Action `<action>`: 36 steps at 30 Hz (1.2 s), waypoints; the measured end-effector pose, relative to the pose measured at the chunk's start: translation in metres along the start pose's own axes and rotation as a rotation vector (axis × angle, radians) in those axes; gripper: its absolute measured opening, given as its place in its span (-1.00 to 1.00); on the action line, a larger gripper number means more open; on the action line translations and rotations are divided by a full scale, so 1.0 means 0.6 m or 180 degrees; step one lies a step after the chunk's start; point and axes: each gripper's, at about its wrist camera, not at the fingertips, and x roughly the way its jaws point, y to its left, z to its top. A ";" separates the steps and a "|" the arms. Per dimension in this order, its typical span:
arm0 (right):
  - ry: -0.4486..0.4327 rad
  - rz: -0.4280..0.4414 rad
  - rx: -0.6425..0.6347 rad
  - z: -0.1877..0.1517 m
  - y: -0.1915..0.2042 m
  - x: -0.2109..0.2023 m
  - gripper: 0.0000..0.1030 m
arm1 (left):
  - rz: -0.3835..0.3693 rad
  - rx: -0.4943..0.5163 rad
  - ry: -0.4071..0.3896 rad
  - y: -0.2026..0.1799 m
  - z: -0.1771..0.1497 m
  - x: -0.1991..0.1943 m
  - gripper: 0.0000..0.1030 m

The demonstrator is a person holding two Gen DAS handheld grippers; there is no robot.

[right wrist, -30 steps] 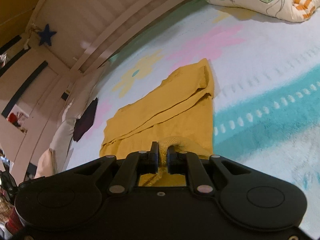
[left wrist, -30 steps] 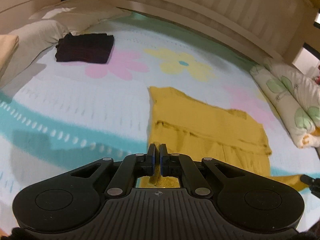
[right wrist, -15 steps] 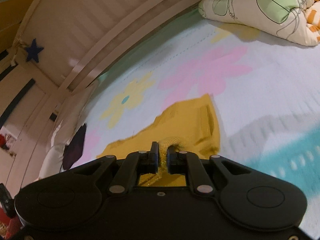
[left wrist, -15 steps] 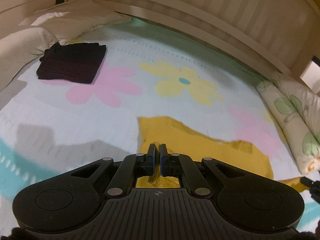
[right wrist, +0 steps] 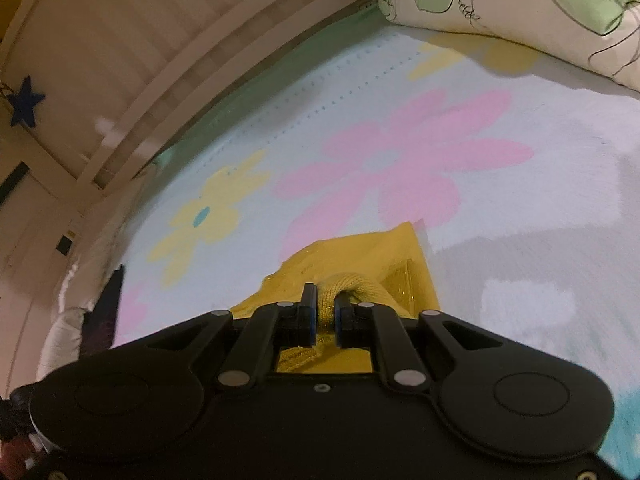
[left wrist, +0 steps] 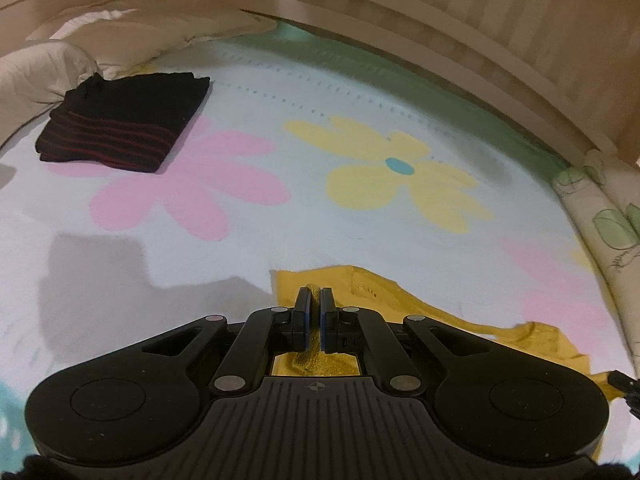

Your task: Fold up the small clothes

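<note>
Yellow knit top (left wrist: 404,304) lies on the flowery blanket (left wrist: 240,240), and each claw is pinched tight on one part of its near edge. The left gripper (left wrist: 314,307) and the right gripper (right wrist: 325,309) both have yellow cloth squeezed between their fingers. I think the job now is to carry that edge over to the far edge. Keep both claws level and side by side, so the fold comes out straight. A folded dark striped top (left wrist: 120,132) sits by the pillows (left wrist: 132,28).
</note>
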 end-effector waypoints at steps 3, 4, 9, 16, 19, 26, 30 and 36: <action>0.0039 -0.0041 -0.0054 0.002 0.000 0.019 -0.64 | -0.0047 -0.0082 0.0017 0.004 0.001 0.018 -0.92; 0.0038 -0.0045 -0.0057 0.002 -0.002 0.023 -0.57 | -0.0082 -0.0133 0.0014 0.008 0.001 0.022 -0.92; -0.0067 -0.0049 0.0013 0.005 -0.012 0.020 -0.07 | -0.0332 -0.0213 0.0074 0.027 0.002 0.027 -0.70; -0.0265 -0.0052 -0.0359 0.005 0.000 -0.016 0.40 | -0.0411 0.0198 0.0057 0.011 -0.015 -0.004 -0.05; -0.0150 -0.0075 -0.0737 -0.010 0.020 -0.014 0.37 | -0.0501 0.0525 0.0019 -0.010 -0.035 -0.027 -0.05; 0.0063 0.0085 -0.1111 -0.041 0.054 0.005 0.36 | -0.1006 0.1655 0.0356 -0.087 -0.113 -0.033 -0.05; 0.0179 0.0066 -0.1353 -0.059 0.073 0.022 0.36 | -0.1160 0.1840 0.0627 -0.102 -0.145 -0.013 -0.05; 0.0220 0.0028 -0.1400 -0.067 0.078 0.043 0.36 | -0.0828 0.1492 0.0418 -0.098 -0.100 0.029 -0.05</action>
